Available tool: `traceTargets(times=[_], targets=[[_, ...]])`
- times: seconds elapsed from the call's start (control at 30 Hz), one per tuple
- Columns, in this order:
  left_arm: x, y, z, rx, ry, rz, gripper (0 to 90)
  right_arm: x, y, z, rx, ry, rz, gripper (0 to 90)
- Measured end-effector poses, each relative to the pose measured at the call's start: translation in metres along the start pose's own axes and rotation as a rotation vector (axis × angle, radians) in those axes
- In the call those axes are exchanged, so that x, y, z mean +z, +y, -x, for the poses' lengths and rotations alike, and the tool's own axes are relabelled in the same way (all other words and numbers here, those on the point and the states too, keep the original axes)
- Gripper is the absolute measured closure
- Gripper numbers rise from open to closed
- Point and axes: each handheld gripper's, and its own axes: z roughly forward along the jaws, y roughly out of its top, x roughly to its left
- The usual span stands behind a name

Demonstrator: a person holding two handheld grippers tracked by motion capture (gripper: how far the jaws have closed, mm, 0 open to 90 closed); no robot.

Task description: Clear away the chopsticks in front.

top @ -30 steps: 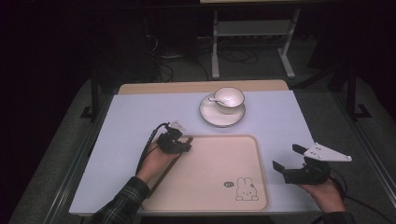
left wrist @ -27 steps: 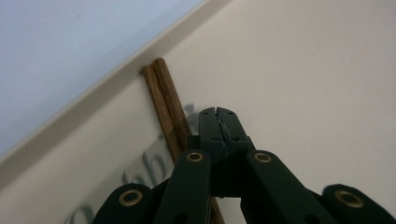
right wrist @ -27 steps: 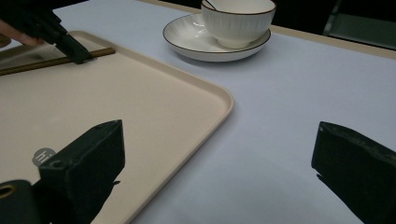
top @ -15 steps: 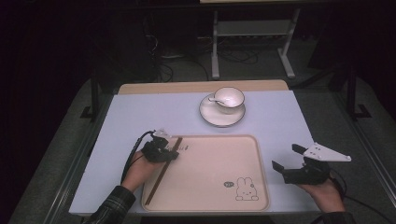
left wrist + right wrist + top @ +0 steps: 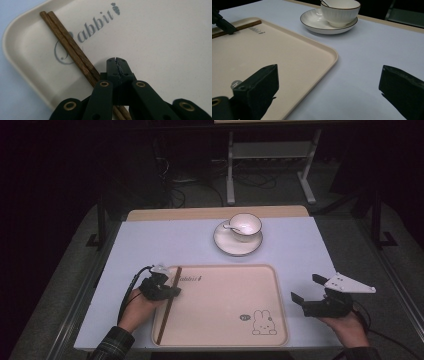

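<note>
Pair of chopsticks (image 5: 72, 50) laid flat along tray (image 5: 225, 320) edge at 9 o'clock, probably for tidy table setting. Left gripper (image 5: 117, 65) just beside them, jaws pressed together on nothing. Right gripper (image 5: 306, 295) at 3 o'clock off tray, jaws spread, idle. Cup (image 5: 245, 227) on saucer (image 5: 222, 242) at 12 o'clock.

tray (image 5: 162, 37) | print 1: grey script word "Rabbit" with a small carrot mark, partly covered by chopsticks (image 5: 67, 42) | print 2: rabbit drawing with small round badge, lettering too small to read
</note>
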Motion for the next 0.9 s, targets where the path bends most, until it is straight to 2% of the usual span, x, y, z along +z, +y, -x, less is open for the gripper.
traceTargets(times=[0.37,0.47,0.53,0.67,0.77,0.9], targets=[[-0.005,-0.006,-0.004,-0.013,0.008,0.005,89.3,0.0,0.0,0.0,-0.003,0.001,0.0,2.1],[-0.008,-0.005,-0.004,-0.019,0.006,0.03,88.0,0.0,0.0,0.0,-0.003,0.001,0.0,2.1],[-0.013,-0.005,-0.004,-0.01,0.0,0.055,84.4,0.0,0.0,0.0,-0.002,0.002,-0.001,2.1],[-0.027,-0.005,-0.005,0.001,0.001,0.135,75.6,0.0,0.0,-0.001,-0.002,0.003,-0.001,2.1],[-0.038,-0.006,-0.004,0.02,0.011,0.191,65.9,0.0,0.0,-0.001,-0.003,0.004,-0.001,2.1],[-0.053,-0.012,-0.004,0.042,0.048,0.251,48.8,0.0,0.0,-0.001,-0.004,0.006,-0.002,2.1]])
